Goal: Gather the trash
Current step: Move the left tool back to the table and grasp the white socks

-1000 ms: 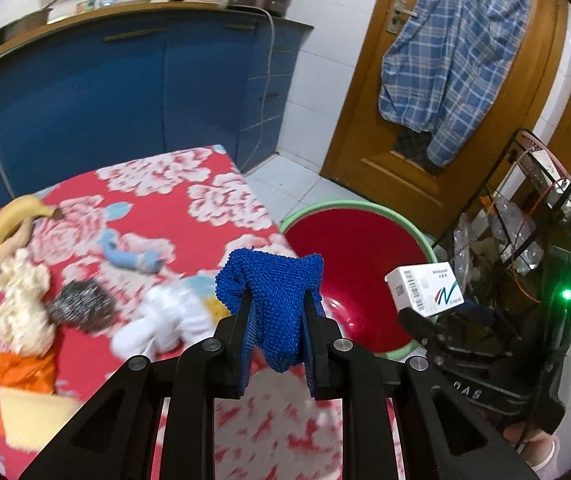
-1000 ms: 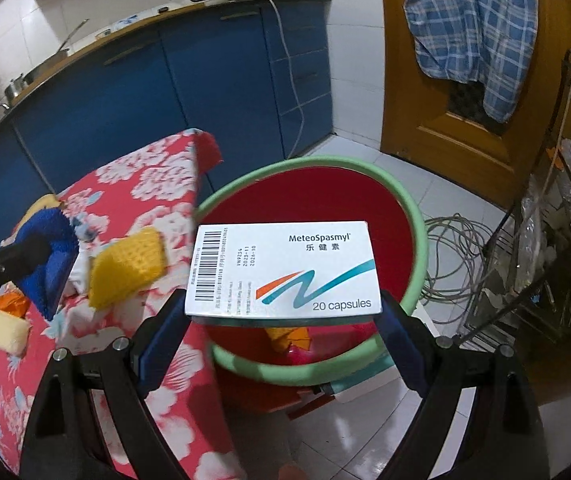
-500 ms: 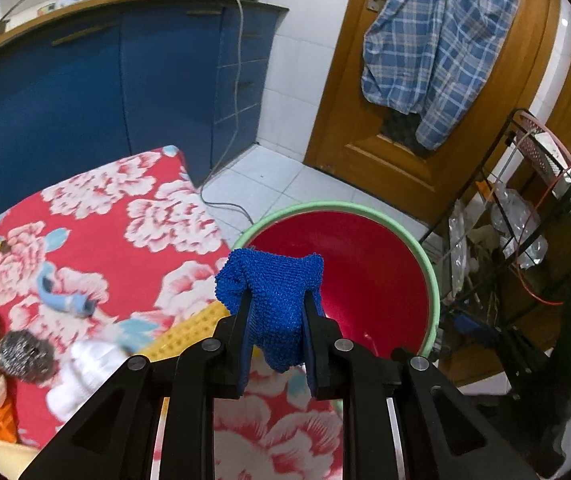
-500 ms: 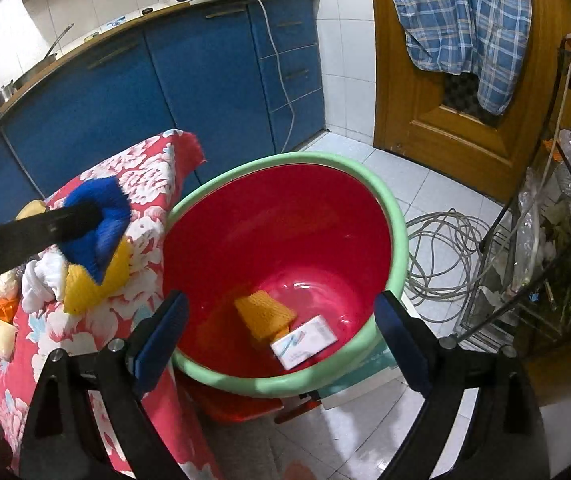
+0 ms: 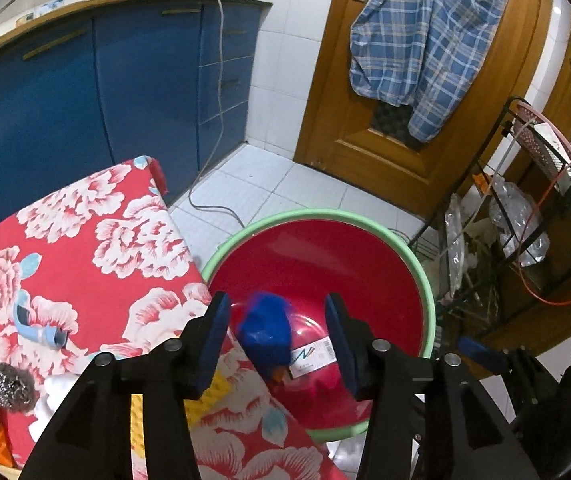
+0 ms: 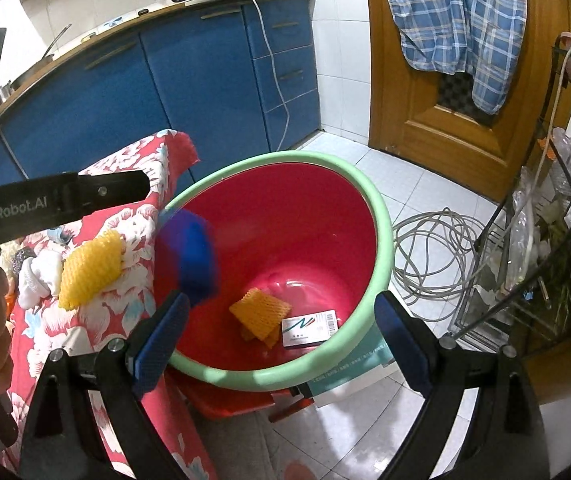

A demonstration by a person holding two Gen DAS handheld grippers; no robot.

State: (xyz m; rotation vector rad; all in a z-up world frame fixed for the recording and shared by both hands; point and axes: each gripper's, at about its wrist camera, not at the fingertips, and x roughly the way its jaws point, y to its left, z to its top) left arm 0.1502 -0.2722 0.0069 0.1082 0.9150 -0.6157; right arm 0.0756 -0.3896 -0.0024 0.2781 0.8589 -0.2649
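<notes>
Dropping the blue cloth (image 5: 266,330): it blurs mid-air over the red basin (image 6: 381,216), my left tongs (image 5: 276,327) spread wide and empty, my right tongs (image 6: 281,334) released too. The medicine box (image 6: 310,327) already lies inside. Next, probably the yellow foam net (image 6: 90,267) on the bench (image 5: 85,240).

A blurred blue cloth (image 6: 191,254) hangs in mid-air over a red basin (image 6: 381,216) with a green rim. Inside lie orange foam netting (image 6: 259,312) and a medicine box (image 6: 309,327).
</notes>
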